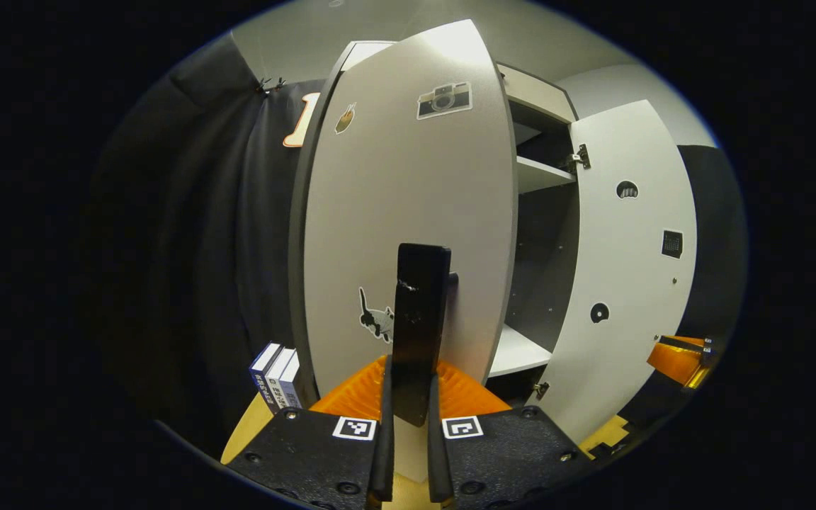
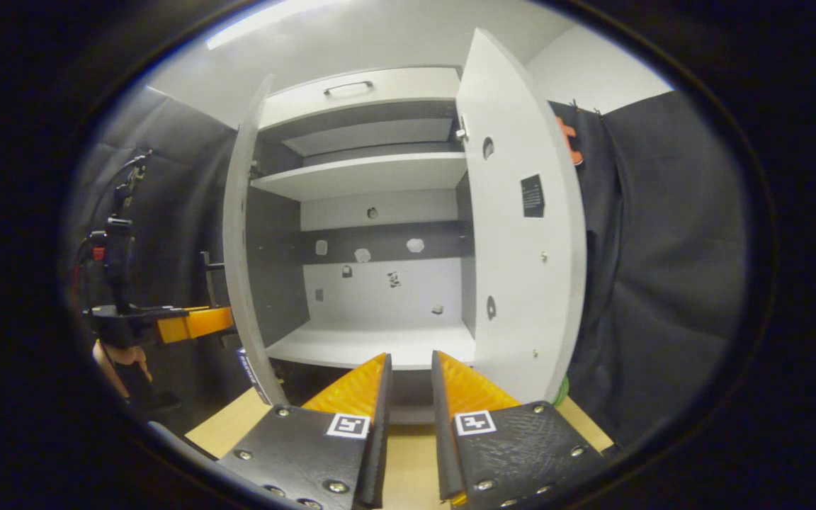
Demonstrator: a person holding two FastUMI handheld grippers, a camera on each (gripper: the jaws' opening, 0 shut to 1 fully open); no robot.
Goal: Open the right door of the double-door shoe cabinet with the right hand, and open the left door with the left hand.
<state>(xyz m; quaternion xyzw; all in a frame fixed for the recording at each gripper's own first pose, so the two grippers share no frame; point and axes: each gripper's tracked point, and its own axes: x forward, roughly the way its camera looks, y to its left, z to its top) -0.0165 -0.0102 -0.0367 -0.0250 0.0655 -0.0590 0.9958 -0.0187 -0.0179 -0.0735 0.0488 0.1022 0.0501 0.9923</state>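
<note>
Pale grey shoe cabinet (image 2: 380, 92), darker grey inside walls, black cloth
Left door (image 1: 408, 198) ahead of left gripper (image 1: 411, 397): grey, camera sticker (image 1: 445, 99) black-white; right door (image 2: 521, 227) inside white; books (image 1: 277, 375) blue-white beside it

Recording booth, not a lived-in home: black cloth (image 2: 663, 248) hung as walls on both sides, a lone shoe cabinet (image 2: 372, 92) with bare shelves (image 2: 365, 173), plain pale ceiling (image 2: 380, 35).

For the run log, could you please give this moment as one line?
left gripper: shut on left door handle | left door: partly open | right gripper: free, nearly closed | right door: wide open
</note>
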